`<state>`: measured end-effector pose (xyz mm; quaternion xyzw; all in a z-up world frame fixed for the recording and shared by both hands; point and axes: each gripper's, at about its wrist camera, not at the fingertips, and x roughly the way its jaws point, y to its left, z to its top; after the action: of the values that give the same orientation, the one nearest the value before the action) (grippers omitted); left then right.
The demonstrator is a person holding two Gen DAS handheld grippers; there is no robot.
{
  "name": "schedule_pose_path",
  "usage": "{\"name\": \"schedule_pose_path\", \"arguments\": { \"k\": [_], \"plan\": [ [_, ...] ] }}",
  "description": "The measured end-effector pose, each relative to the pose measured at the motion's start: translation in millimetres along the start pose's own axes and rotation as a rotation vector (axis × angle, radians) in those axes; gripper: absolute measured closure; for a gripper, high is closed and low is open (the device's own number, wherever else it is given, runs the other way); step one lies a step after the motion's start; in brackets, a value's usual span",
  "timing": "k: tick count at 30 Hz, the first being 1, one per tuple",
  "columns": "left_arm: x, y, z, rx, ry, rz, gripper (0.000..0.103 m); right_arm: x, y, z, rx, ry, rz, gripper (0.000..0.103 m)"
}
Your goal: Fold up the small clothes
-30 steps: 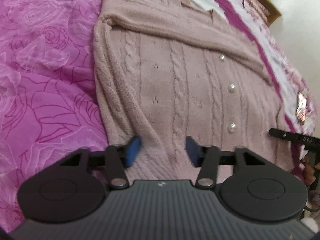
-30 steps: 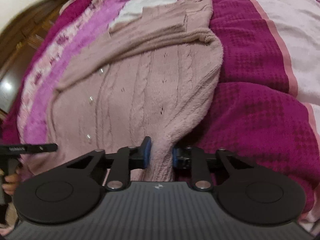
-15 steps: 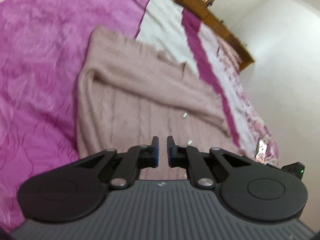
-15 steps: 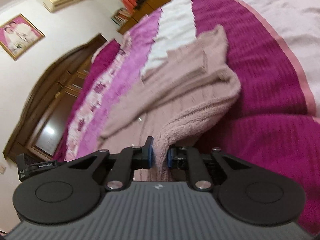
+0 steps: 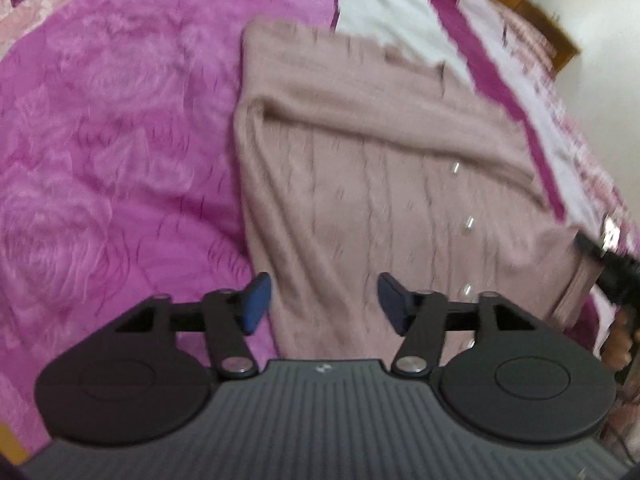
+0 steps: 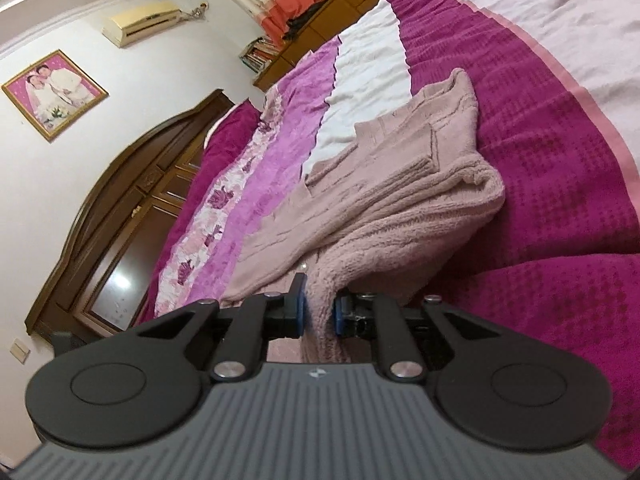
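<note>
Cardigan lies flat on bed, sleeves folded across. Soft thick knit, light, sags when lifted. Right gripper clenched on near hem corner; left gripper just reopened, empty, above hem. Take hem corners.

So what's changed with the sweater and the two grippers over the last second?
The left gripper pinched shut, then its jaws have just been opening again, and nothing is gripped between them. The right gripper has tilted upward, lifting its edge of the pink cable-knit cardigan off the bed. It stays clamped on that edge; the folded sleeve hasn't shifted.
</note>
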<state>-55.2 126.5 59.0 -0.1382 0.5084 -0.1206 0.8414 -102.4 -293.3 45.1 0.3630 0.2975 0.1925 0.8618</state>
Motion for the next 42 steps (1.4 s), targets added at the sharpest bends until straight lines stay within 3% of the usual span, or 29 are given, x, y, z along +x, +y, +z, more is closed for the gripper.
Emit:
{"name": "schedule_pose_path", "arguments": {
  "k": [2, 6, 9, 12, 13, 14, 16, 19, 25, 35, 42],
  "plan": [
    [11.1, 0.2, -1.5, -0.011, 0.076, 0.013, 0.038, -1.9, 0.0, -0.6, 0.002, -0.011, 0.009, 0.087],
    [31.7, -0.2, -13.0, -0.015, 0.196, -0.042, 0.034, -4.3, -0.4, -1.9, 0.006, -0.024, 0.02, 0.087],
    [36.1, -11.6, -18.3, 0.029, 0.197, -0.052, 0.032, -5.2, -0.9, -3.6, 0.007, -0.025, 0.021, 0.087],
    [43.6, -10.1, -22.9, -0.027, 0.168, -0.101, 0.034, -5.9, -2.5, -6.1, 0.015, -0.027, 0.024, 0.087],
    [45.1, -9.1, -24.2, -0.041, 0.15, -0.106, 0.047, -6.4, -3.1, -6.6, 0.018, -0.03, 0.024, 0.087],
    [45.7, -7.9, -24.0, -0.05, 0.14, -0.106, 0.066, -6.9, -3.9, -6.9, 0.022, -0.032, 0.025, 0.087],
    [47.9, -1.6, -24.8, -0.1, 0.137, -0.147, 0.085, -7.4, -4.8, -6.5, 0.025, -0.036, 0.025, 0.087],
    [36.0, 2.9, -22.9, -0.158, 0.064, -0.235, 0.087, -9.5, -5.2, -5.4, 0.027, -0.05, 0.026, 0.087],
    [-11.6, 7.5, -7.4, -0.205, -0.171, -0.344, 0.089, -13.0, -5.8, 2.5, 0.052, -0.101, 0.045, 0.087],
    [-42.9, 2.5, 38.0, -0.277, -0.386, -0.316, 0.089, -3.5, 1.6, 35.5, 0.078, -0.221, 0.079, 0.087],
    [-43.3, 1.6, 82.6, -0.301, -0.462, -0.293, 0.089, 13.8, -5.9, 75.8, 0.133, -0.3, 0.085, 0.087]
  ]
}}
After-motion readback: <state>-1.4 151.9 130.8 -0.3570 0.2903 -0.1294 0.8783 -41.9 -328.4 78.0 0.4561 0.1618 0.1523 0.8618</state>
